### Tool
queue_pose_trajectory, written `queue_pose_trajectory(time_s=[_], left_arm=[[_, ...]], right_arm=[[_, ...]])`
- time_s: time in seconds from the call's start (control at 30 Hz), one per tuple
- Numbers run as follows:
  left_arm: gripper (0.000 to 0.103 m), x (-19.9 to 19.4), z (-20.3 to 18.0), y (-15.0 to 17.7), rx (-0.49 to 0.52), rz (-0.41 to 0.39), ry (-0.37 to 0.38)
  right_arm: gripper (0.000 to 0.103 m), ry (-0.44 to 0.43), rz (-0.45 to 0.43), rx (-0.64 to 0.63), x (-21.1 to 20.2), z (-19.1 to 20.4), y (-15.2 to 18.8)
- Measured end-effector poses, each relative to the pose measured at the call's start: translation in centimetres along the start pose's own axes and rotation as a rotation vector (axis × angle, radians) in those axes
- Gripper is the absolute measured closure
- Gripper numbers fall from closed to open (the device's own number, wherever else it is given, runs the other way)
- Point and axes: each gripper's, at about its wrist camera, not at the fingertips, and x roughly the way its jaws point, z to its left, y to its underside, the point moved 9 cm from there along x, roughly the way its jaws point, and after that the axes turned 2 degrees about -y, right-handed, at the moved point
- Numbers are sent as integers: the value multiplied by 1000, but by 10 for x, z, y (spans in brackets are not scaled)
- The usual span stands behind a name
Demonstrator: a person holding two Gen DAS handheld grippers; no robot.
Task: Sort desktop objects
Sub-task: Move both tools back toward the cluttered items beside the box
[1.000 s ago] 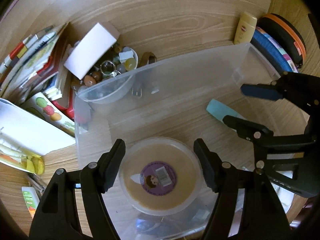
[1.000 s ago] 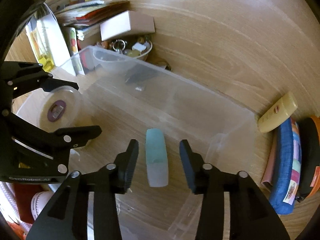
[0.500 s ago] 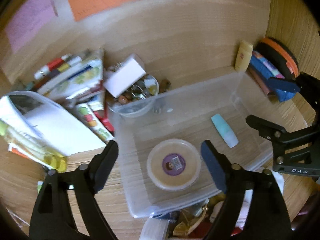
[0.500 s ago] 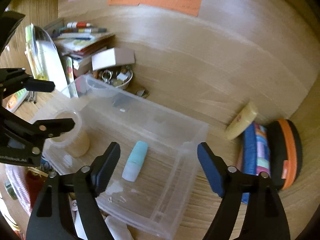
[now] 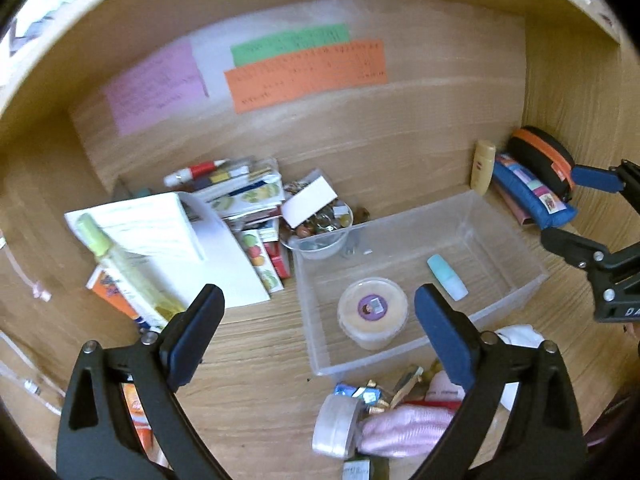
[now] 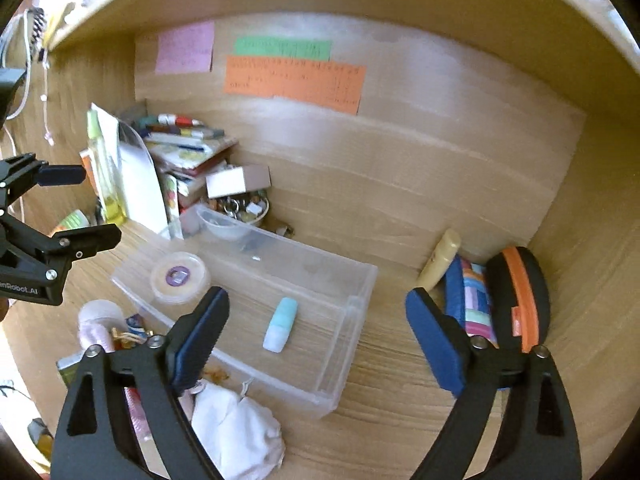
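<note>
Wood-grain panels wall in a wooden surface (image 5: pixel 256 364), and pink, green and orange paper notes (image 6: pixel 294 80) are stuck on the back panel. On this surface stands a clear plastic bin (image 5: pixel 516 256). Inside it, a round lidded tub (image 5: pixel 373 311) with a purple label sits toward the left end, and a small teal-capped bottle (image 6: pixel 280 324) lies on its side well apart from the tub, nearer the middle.

Both pairs of tongs are held above the surface with their blue pads spread wide and nothing between them: the left tongs (image 5: pixel 320 328) in front of the bin's near left corner, the right tongs (image 6: pixel 316 340) over the bin's right half.

Left of the bin lie a leaning heap of books and papers (image 5: pixel 180 236) and a bowl of small trinkets (image 5: pixel 320 228) touching the bin's far left corner. Right of it, a cream bottle (image 5: pixel 482 166), a blue pouch (image 5: pixel 532 196) and a black-and-orange case (image 6: pixel 520 296) lean against the side panel. Near the bin's front wall lie a white cloth (image 6: pixel 236 432) and other small clutter.
</note>
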Motion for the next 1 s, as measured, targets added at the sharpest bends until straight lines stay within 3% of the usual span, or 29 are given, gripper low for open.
queue_pose_trajectory(time_s=[0.27,0.47,0.5,0.7,1.0], left_arm=[[3,-39,15,19,-66,-60,23],[3,-49,19,44,-80,-64,5],[3,-49,10,48,-9,-77,102],[2,-36,4,87,-39,-18,99],[2,-7,-6,144,-109,110,147]], right_arm=[[8,0,-69,16,-41,-7,11],[6,3,-61,9,-49,-2,33],[5,4,-54,7,-48,-1,37],[5,5,-9,22,-35,5,69],[5,-108,139,101,-6,21,121]])
